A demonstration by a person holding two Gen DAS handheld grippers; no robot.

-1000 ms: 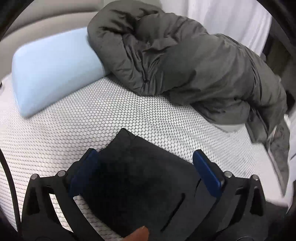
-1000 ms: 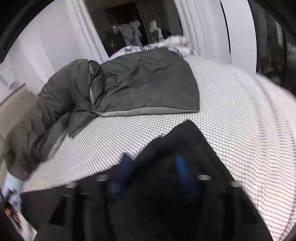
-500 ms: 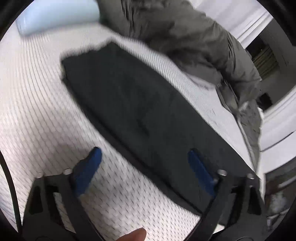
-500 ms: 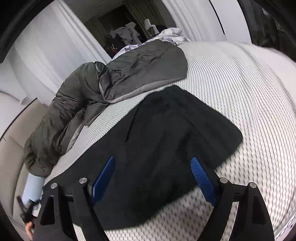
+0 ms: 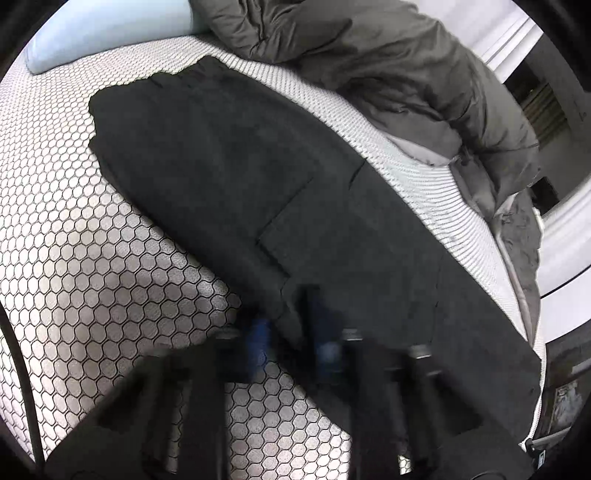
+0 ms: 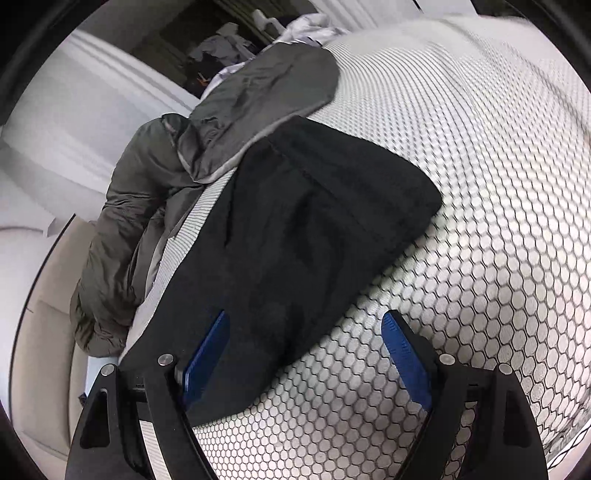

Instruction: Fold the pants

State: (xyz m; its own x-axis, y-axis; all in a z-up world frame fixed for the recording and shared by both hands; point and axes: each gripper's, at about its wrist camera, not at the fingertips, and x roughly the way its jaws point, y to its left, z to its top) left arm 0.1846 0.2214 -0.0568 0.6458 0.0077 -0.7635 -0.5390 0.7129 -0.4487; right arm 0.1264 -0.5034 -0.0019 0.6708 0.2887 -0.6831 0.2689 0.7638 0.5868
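Black pants (image 5: pixel 258 155) lie flat and lengthwise on the white honeycomb mattress cover (image 5: pixel 92 258). My left gripper (image 5: pixel 291 339) is down at their near edge, blurred. Its jaws are closing, and a fold of that black edge sits pinched between the blue pads (image 5: pixel 258 332). In the right wrist view the pants (image 6: pixel 314 221) run away from me toward the upper right. My right gripper (image 6: pixel 304 321) stands open and low over their near edge. Its left pad (image 6: pixel 207 350) is above the cloth, and its right pad (image 6: pixel 402 354) is above bare mattress (image 6: pixel 480 258).
A bulky grey quilt (image 5: pixel 388 66) is heaped along the far side of the bed, touching the pants' far end (image 6: pixel 258 85). A pale blue pillow (image 5: pixel 110 26) lies at the top left. The bed's edge (image 5: pixel 532 332) drops off at the right. A beige headboard (image 6: pixel 44 332) is at left.
The left gripper came down to the pants' near edge and its wide jaws closed together on it. The right gripper sank closer to the pants' near edge, jaws still wide.
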